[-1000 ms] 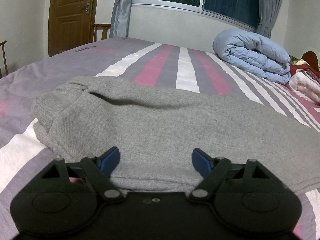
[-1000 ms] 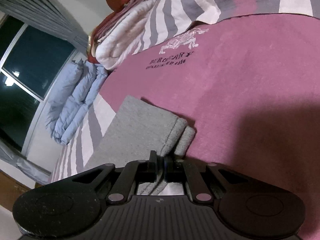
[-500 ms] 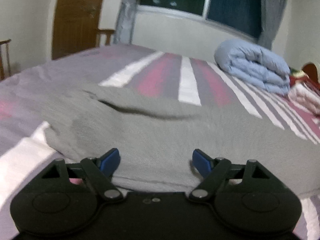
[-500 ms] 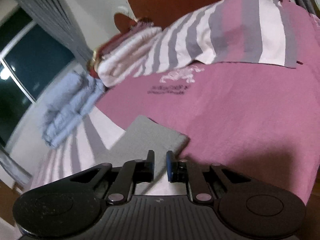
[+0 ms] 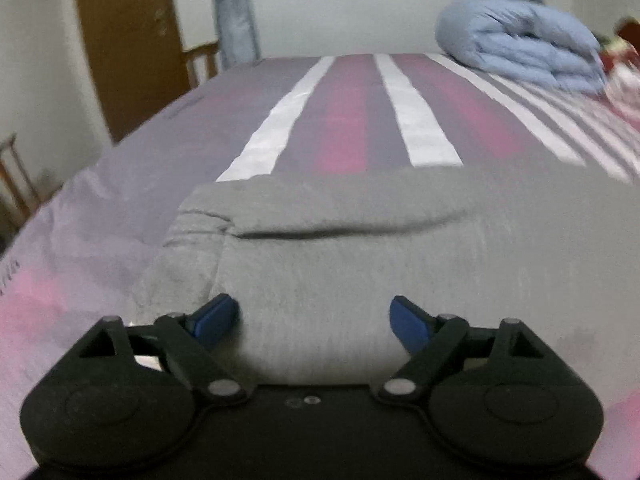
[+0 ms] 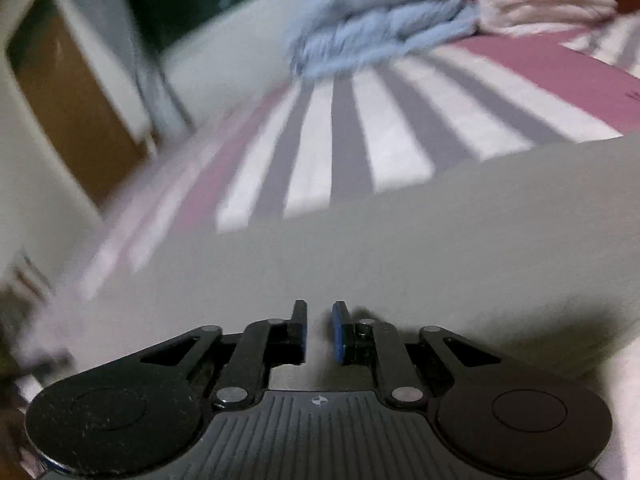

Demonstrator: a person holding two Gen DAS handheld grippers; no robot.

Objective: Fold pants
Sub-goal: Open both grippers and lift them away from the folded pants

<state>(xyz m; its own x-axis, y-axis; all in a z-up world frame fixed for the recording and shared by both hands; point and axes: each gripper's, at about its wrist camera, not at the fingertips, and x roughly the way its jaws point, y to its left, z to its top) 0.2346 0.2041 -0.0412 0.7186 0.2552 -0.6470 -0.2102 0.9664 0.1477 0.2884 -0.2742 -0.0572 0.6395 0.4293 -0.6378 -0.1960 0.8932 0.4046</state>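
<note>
The gray pants (image 5: 352, 264) lie on the striped bedspread (image 5: 348, 120), filling the lower half of the left wrist view and running off its right edge. They look doubled lengthwise (the long dark crease across the middle of the frame reads as one layer lying on another), and a thicker bunch sits at the left end, so I judge 1 fold done and the shortening folds still to come. In the right wrist view the pants (image 6: 400, 248) show as a broad gray band across the middle, too smeared to count layers.

The left gripper (image 5: 314, 318) sits low center over the near edge of the pants; its jaws are opening and stand wide, with fabric behind them but nothing pinched. The right gripper (image 6: 320, 330) hangs low center above the gray cloth, its blue pads a narrow slit apart, and no fabric is caught between them as far as the blur allows.

Against the frames from 1 second ago, the left view has shifted only a little: the pants sit farther right and the bunched end has slid toward the center. The right view has changed much more. It was tilted over the narrow cuff end beside the pink sheet (image 6: 560, 76), with its pads pressed together; now it is level, looking across the wider body of the pants toward the folded blue quilt (image 6: 380, 20) in the upper frame, and the pads have parted slightly.
</note>
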